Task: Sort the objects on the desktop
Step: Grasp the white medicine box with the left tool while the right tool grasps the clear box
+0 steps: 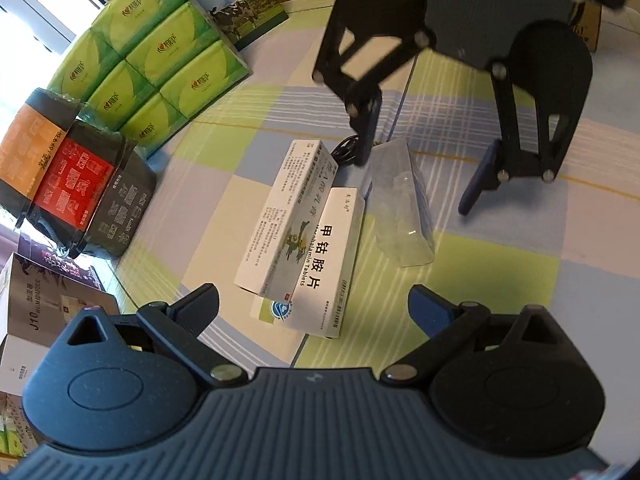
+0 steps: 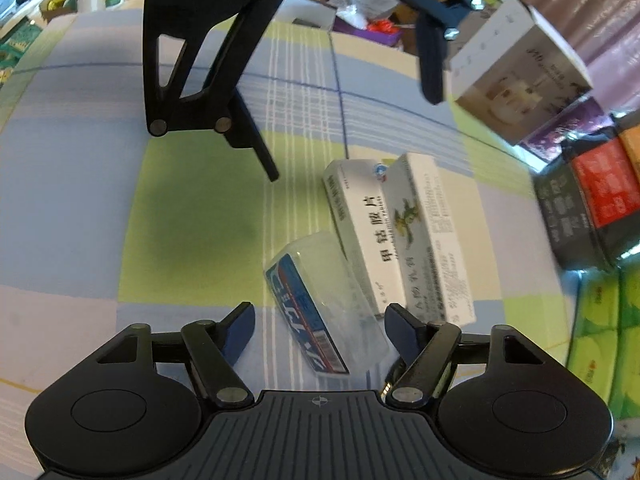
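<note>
Two white medicine boxes lie side by side on the checked tablecloth (image 1: 500,264): a tablets box (image 1: 328,264) (image 2: 360,236) and an ointment box (image 1: 288,216) (image 2: 428,240) that leans on it. A clear plastic box (image 1: 400,204) with a blue label (image 2: 320,308) lies beside them. My left gripper (image 1: 314,306) (image 2: 352,136) is open, above the near end of the medicine boxes. My right gripper (image 2: 322,330) (image 1: 414,182) is open too, its fingers on either side of the clear box without touching it. A coiled black cable (image 1: 346,150) lies by the right gripper's finger.
A block of green tissue packs (image 1: 152,60) (image 2: 600,320), black, red and orange wrapped packs (image 1: 72,184) (image 2: 592,208), a cow-print carton (image 1: 240,4) and product boxes (image 1: 40,308) (image 2: 520,72) line one side of the table. Cluttered goods lie beyond the far edge (image 2: 360,16).
</note>
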Available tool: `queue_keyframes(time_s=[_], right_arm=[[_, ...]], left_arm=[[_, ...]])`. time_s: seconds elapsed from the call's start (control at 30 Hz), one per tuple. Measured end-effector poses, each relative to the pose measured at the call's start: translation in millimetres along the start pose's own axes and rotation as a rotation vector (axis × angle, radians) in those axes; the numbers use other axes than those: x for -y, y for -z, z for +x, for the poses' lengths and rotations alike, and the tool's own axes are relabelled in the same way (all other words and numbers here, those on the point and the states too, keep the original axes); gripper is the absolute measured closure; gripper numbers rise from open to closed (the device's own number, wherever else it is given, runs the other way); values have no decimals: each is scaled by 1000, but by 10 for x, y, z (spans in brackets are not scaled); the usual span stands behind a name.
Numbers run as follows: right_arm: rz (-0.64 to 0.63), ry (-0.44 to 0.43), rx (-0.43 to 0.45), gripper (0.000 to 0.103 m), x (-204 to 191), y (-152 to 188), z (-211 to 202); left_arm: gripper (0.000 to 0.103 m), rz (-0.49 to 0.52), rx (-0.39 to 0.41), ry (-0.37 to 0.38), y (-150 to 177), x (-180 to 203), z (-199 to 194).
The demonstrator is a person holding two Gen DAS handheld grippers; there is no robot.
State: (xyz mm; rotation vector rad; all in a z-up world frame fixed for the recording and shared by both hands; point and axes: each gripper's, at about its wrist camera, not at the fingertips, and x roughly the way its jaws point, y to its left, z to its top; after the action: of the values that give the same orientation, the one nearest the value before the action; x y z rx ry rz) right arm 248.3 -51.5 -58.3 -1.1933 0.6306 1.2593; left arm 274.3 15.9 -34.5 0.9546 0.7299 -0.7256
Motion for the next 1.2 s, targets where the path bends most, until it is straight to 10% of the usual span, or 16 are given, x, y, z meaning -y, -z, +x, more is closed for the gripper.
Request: queue_keyframes(time_s=[0.17, 0.3, 0.9, 1.2], right_arm=[[-7, -13, -15, 42, 25, -45, 131], [13, -31, -43, 72, 39, -37, 186], [274, -40, -123, 74, 100, 423, -45], [386, -10, -125, 74, 51, 545, -143]], left_arm=[[4, -4, 0, 12, 18, -18, 73], [5, -20, 0, 28, 43, -6, 123], [22, -76, 14, 60, -389, -232, 549], [72, -161, -59, 58, -506, -271, 672]])
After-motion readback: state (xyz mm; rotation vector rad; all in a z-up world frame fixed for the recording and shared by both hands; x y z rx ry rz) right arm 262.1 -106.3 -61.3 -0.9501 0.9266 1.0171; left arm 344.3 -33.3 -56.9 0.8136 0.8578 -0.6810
